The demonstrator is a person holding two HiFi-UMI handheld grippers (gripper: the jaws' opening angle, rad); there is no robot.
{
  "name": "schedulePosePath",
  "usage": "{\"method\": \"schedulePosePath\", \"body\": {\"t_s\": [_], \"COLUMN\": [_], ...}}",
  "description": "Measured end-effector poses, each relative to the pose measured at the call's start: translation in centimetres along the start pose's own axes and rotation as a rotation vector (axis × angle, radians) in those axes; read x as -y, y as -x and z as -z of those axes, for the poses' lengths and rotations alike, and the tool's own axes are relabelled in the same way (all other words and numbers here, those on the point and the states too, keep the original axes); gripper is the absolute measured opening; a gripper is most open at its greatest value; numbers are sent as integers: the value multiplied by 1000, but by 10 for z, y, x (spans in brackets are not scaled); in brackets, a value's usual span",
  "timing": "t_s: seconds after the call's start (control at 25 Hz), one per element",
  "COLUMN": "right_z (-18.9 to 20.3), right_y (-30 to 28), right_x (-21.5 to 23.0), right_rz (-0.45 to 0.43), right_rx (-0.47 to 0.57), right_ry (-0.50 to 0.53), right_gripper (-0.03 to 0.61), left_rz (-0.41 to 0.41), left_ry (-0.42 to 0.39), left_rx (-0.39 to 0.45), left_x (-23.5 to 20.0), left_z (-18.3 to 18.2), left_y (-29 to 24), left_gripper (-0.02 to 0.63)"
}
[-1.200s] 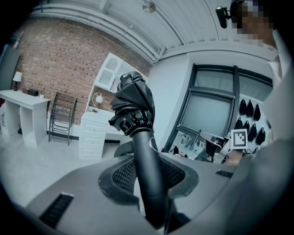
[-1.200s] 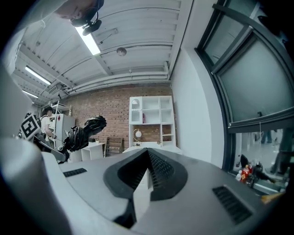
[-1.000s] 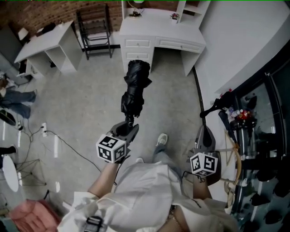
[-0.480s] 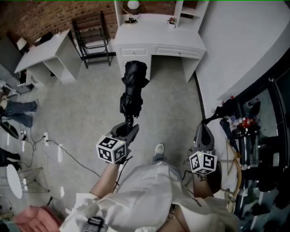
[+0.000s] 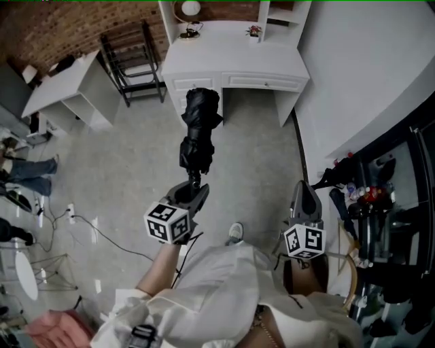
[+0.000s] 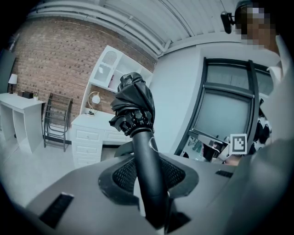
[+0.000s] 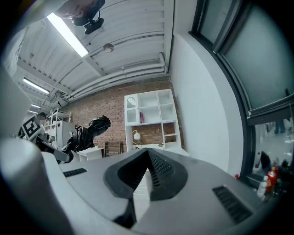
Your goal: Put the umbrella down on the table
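A folded black umbrella [image 5: 197,132] sticks out over the grey floor, and my left gripper [image 5: 192,194] is shut on its smooth black handle. In the left gripper view the handle [image 6: 149,170] runs up between both pads to the bunched canopy [image 6: 133,103]. The white desk [image 5: 234,54] stands ahead against the brick wall, beyond the umbrella's tip, and shows behind the canopy [image 6: 89,123]. My right gripper [image 5: 305,192] is held level at the right, shut with nothing in it; its pads meet at the tip [image 7: 148,151]. From there the umbrella [image 7: 89,130] appears at the left.
A round lamp [image 5: 190,8] and a small flower pot [image 5: 253,30] sit on the desk. A black metal rack [image 5: 132,58] and a smaller white table [image 5: 64,75] stand to its left. Cables [image 5: 81,211] lie on the floor. Dark shelving with bottles [image 5: 370,197] lines the right.
The person has walked toward the white desk, so it now lies nearer in view. Both grippers moved along; the left one holds the umbrella the same way.
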State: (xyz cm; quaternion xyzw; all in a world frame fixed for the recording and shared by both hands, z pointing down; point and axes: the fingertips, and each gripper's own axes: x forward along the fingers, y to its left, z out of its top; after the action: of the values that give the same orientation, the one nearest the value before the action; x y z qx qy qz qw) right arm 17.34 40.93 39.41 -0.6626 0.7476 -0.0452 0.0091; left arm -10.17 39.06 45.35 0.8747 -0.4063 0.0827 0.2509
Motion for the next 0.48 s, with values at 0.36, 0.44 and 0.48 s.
{"method": "schedulePosePath", "body": {"t_s": [0.36,0.44,0.48], "right_z": [-5,-5,-4], "right_y": [-52,-61,-65], "right_x": [56,65,68], "right_rz": [-40,-49,-53], "right_rx": [-3,-4,-5], "right_ry": [-12,-12,-12], "right_gripper": [18,18,18], "left_rz": [-25,-29,-32], "left_ry": [7,5,4], "left_rx": [11,17,18], "left_x": [11,13,14], "left_z": [-28,-33,-35], "left_y": [-69,-80,-84], "left_gripper": [133,133,133]}}
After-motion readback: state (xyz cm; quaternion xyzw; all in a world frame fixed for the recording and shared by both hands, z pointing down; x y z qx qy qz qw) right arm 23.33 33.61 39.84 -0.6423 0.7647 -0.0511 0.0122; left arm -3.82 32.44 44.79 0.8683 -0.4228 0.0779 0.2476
